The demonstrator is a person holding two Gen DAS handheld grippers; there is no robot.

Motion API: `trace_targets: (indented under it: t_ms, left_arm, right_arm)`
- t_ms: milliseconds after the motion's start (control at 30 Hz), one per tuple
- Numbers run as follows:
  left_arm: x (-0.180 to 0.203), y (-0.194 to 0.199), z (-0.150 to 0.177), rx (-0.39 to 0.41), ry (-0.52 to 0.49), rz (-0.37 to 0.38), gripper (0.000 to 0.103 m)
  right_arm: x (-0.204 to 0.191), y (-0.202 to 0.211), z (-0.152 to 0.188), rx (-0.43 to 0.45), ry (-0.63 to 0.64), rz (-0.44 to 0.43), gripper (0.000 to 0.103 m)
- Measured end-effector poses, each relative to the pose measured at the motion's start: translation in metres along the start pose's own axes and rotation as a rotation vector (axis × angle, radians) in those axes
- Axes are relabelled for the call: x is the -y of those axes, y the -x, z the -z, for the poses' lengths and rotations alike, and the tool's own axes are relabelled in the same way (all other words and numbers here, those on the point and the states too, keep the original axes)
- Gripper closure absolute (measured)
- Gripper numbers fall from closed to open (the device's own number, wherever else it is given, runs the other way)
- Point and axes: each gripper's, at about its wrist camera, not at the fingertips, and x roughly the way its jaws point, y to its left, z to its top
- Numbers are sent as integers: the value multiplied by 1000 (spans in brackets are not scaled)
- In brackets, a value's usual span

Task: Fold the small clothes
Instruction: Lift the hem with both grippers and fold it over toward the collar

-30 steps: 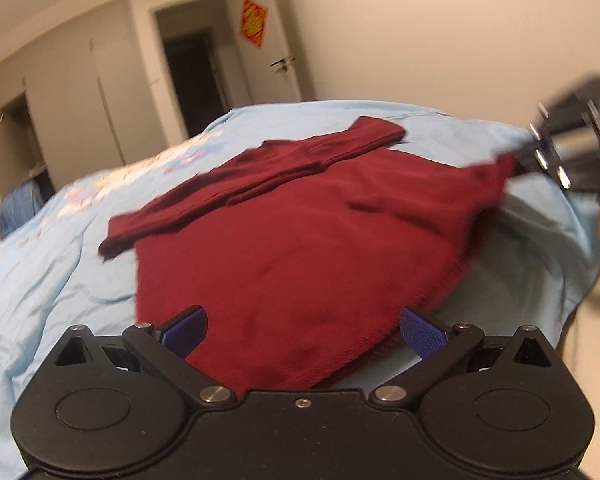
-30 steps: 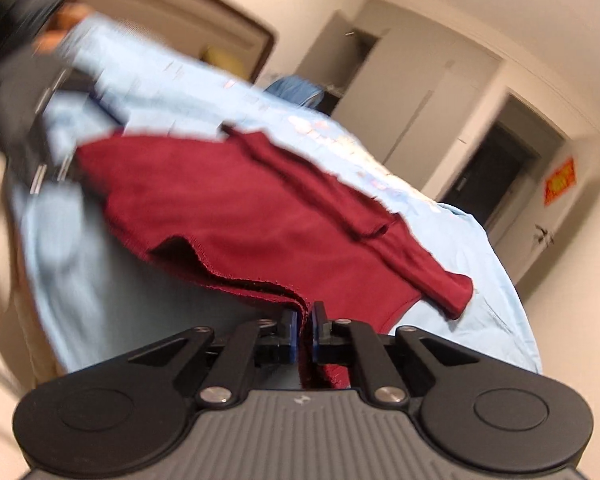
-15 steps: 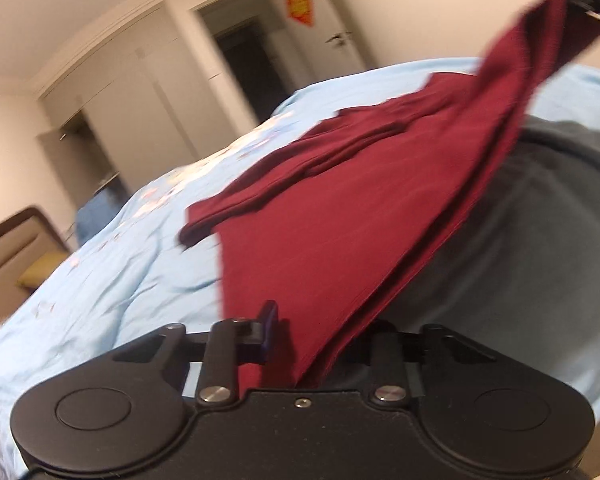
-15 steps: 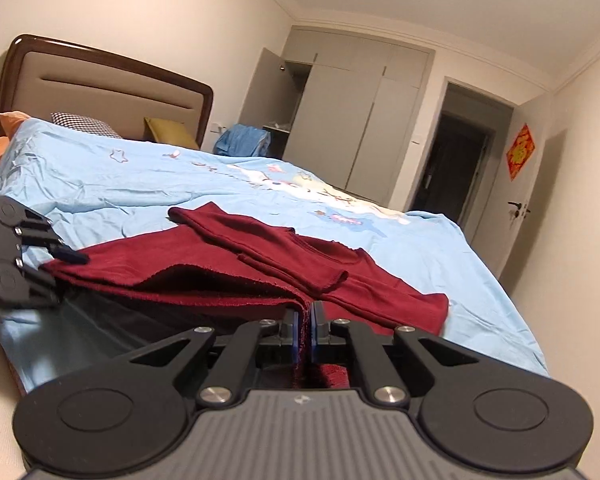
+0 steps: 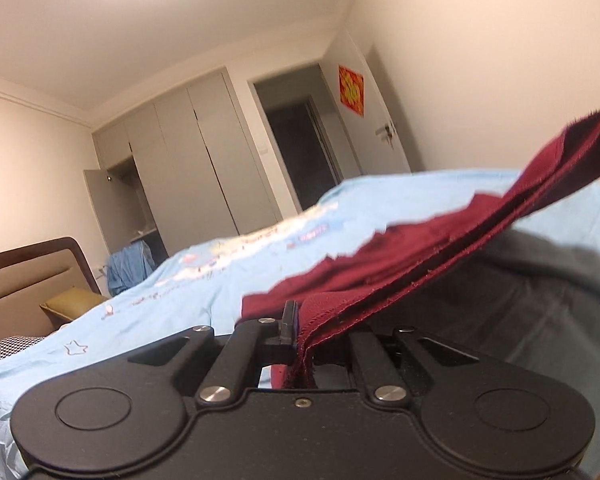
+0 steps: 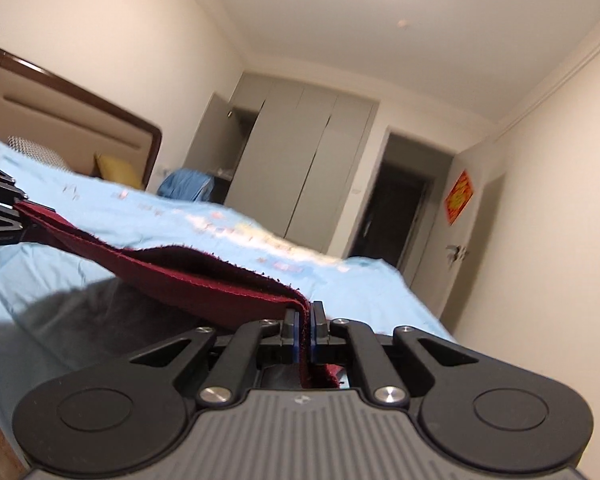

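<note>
A dark red garment [image 5: 404, 264] hangs stretched above the light blue bed sheet [image 5: 220, 280], held up by its hem. My left gripper [image 5: 300, 332] is shut on one corner of the hem; the cloth covers its right finger. In the right wrist view the same dark red garment [image 6: 204, 280] runs as a taut band from my right gripper [image 6: 305, 328], shut on the other corner, leftward to the left gripper [image 6: 4, 212] at the frame's edge. The garment casts a dark shadow on the sheet beneath. Its far part is hidden behind the lifted hem.
The bed's brown headboard [image 6: 72, 120] with a yellow pillow [image 6: 116, 168] and a checked pillow [image 5: 8, 346] lies at one end. Grey wardrobes [image 6: 300, 160], a dark doorway [image 6: 396, 208] and a blue cloth heap [image 6: 188, 186] stand beyond the bed sheet [image 6: 228, 220].
Both grippers have lifted the garment's hem off the bed and tilted upward; the left gripper, open one second ago, has shut on the cloth. The hem is now pulled taut between them.
</note>
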Motion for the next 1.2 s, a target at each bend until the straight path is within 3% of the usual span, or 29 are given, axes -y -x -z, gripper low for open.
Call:
trace_targets:
  t_ms: [400, 567, 767, 933, 1067, 1200]
  left_arm:
    - [-19, 93, -66, 131, 55, 56, 99]
    - [-31, 91, -78, 86, 102, 139, 98]
    - [-44, 43, -82, -30, 137, 174, 98]
    - [-37, -15, -99, -101, 45, 72, 97]
    - [-36, -83, -111, -183, 19, 69, 97]
    - [-44, -161, -107, -318, 32, 120, 96]
  right_arm:
    - [10, 85, -35, 213, -76, 103, 98]
    - [21, 75, -40, 204, -97, 74, 98]
    - [37, 29, -41, 123, -80, 45, 98]
    - [46, -35, -51, 82, -4, 34, 97]
    - [53, -108, -56, -6, 1, 3, 97]
    - [62, -181, -46, -137, -46, -36, 97]
